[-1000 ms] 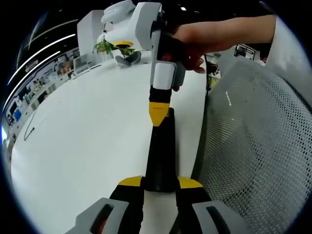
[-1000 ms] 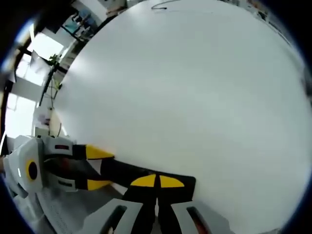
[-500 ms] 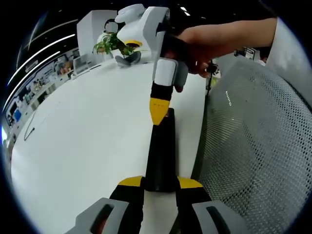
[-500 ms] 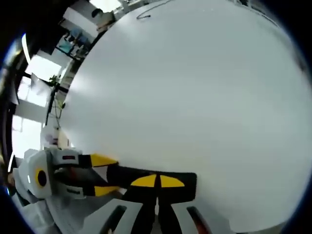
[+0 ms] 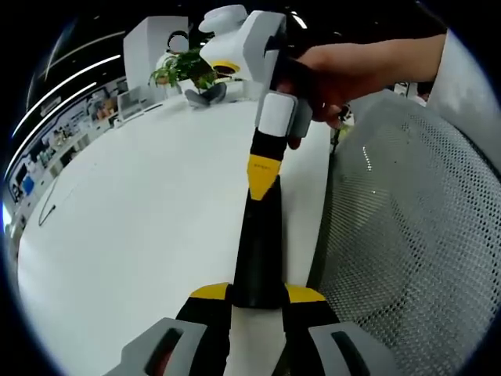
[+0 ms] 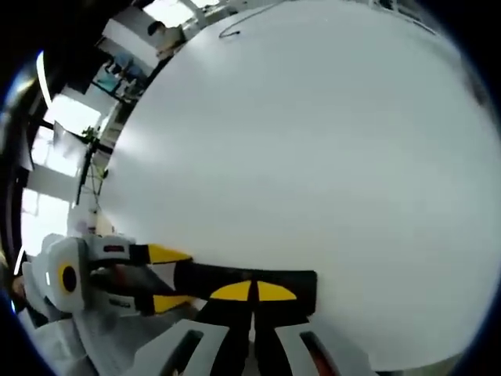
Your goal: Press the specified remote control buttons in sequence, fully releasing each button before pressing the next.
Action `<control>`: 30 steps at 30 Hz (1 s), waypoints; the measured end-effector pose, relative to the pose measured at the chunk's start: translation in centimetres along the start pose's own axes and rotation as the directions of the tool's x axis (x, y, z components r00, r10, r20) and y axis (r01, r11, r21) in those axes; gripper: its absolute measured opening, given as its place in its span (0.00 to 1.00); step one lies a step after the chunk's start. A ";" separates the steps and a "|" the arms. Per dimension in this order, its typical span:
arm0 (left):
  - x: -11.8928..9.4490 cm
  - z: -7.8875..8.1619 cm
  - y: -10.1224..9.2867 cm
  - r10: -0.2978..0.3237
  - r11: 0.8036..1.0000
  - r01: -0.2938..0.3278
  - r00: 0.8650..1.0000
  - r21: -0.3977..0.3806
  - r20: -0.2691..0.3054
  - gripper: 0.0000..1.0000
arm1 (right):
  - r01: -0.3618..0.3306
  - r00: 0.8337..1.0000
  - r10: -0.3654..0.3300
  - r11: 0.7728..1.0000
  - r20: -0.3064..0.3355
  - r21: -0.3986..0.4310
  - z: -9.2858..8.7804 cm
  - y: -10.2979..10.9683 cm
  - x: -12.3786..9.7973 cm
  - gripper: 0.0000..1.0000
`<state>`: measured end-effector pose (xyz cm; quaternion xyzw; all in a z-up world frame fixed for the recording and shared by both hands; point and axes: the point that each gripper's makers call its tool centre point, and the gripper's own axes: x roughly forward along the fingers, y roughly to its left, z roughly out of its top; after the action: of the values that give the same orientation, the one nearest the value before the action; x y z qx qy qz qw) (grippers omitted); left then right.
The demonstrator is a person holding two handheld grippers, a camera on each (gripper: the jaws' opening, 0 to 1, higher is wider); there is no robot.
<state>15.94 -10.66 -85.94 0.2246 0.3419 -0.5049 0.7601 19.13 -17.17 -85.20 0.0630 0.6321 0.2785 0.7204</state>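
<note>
Two grippers are engaged with one black remote control [image 5: 258, 251], which lies lengthwise on the white bench [image 5: 133, 235] close to its edge.

In the left gripper view, the left gripper [image 5: 256, 296] is clamped on the near end of the remote control, with one yellow-tipped jaw on each side of it. The remote control extends straight ahead from the jaws. At its far end, the right gripper [image 5: 262, 174] is seen pointing down, its yellow tips closed together and touching, or nearly touching, the upper face; actual contact cannot be confirmed. That gripper is held by a hand [image 5: 329, 74]. To the right of the jaws, beyond the bench edge, the grey mesh of a chair [image 5: 407, 235] is seen. Far ahead, a green plant [image 5: 184, 69] stands at the back of the bench.

In the right gripper view, the right gripper [image 6: 252, 291] is seen with its jaws shut together, the tips over the remote control [image 6: 282, 282]. To the left, the left gripper [image 6: 160, 277] grips the remote control's other end. Well ahead, a thin dark cable [image 6: 235, 30] lies on the bench.
</note>
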 end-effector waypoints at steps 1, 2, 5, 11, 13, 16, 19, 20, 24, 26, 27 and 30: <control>0.0 0.0 0.0 0.000 1.000 0.000 1.000 0.000 0.000 0.24 | 0.002 1.000 -0.002 1.000 0.002 -0.003 -0.1 0.0 -0.1 0.00; 0.0 0.0 0.0 0.000 1.000 0.000 1.000 0.000 0.000 0.24 | 0.002 1.000 -0.002 1.000 0.002 -0.004 -0.1 0.1 -0.1 0.00; 0.0 0.0 0.0 -0.001 1.000 0.001 1.000 0.000 0.000 0.24 | -0.023 1.000 0.023 1.000 -0.009 0.000 -0.4 0.5 -0.1 0.00; 0.0 0.0 0.0 0.000 1.000 0.000 1.000 -0.001 0.001 0.24 | -0.017 1.000 0.017 1.000 -0.016 -0.010 -0.5 0.5 0.0 0.00; 0.0 0.0 0.0 -0.001 1.000 0.001 1.000 -0.001 0.001 0.24 | -0.022 1.000 0.021 1.000 -0.020 -0.011 -0.5 0.6 0.1 0.00; 0.0 0.0 0.0 -0.001 1.000 0.001 1.000 -0.001 0.002 0.24 | -0.010 1.000 0.010 1.000 -0.026 -0.025 -0.6 0.7 0.2 0.00; 0.0 0.0 0.0 -0.003 1.000 0.003 1.000 0.000 0.003 0.25 | 0.004 0.999 -0.007 0.998 -0.035 -0.062 -0.7 0.7 0.2 0.00; 0.1 0.1 0.0 -0.004 1.000 0.004 1.000 0.000 0.005 0.25 | 0.011 0.999 -0.014 0.997 -0.042 -0.080 -0.8 0.7 0.3 0.00; 0.1 0.0 0.0 -0.003 1.000 0.003 1.000 -0.001 0.006 0.25 | 0.023 0.998 -0.028 0.996 -0.050 -0.092 -0.6 0.7 0.4 0.00; 0.1 0.0 0.0 -0.004 1.000 0.004 1.000 -0.002 0.006 0.25 | 0.035 0.998 -0.040 0.994 -0.052 -0.099 -0.6 0.6 0.4 0.00; 0.1 0.0 0.0 -0.004 1.000 0.004 1.000 -0.002 0.007 0.25 | 0.042 0.997 -0.048 0.994 -0.053 -0.104 -0.7 0.6 0.4 0.00; 0.1 0.0 0.0 -0.004 1.000 0.004 1.000 -0.001 0.007 0.25 | 0.082 0.994 -0.091 0.988 -0.066 -0.127 -0.5 0.6 0.6 0.00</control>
<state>16.00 -10.73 -85.97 0.2217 0.3402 -0.5068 0.7604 18.47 -16.55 -85.56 -0.0195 0.6409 0.2879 0.7114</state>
